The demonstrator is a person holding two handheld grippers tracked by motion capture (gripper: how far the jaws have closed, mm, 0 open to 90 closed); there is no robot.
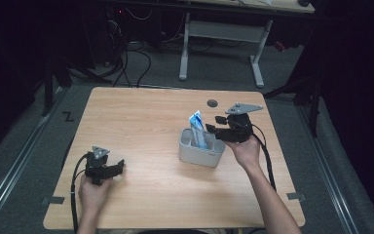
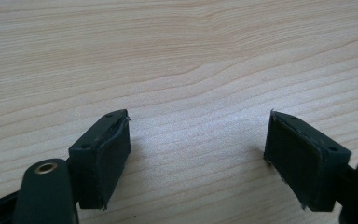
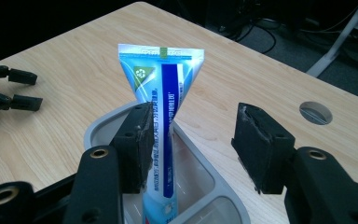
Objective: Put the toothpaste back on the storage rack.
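Observation:
A blue and white toothpaste tube [image 1: 197,127] [image 3: 164,116] stands upright in a grey divided holder [image 1: 200,154] [image 3: 214,186] right of the table's middle. My right gripper [image 1: 213,127] [image 3: 191,144] hovers at the holder's right side, open, its jaws either side of the tube with the left pad close to it. My left gripper [image 1: 120,165] [image 2: 198,156] rests low over the bare wood near the front left, open with nothing between its jaws. It also appears far off in the right gripper view, left gripper [image 3: 23,88].
The wooden table [image 1: 141,122] has a round cable hole [image 1: 212,103] [image 3: 315,112] at the back right. Behind the table stand a white desk frame [image 1: 224,34] and floor cables [image 1: 136,63]. Bare wood lies between the two grippers.

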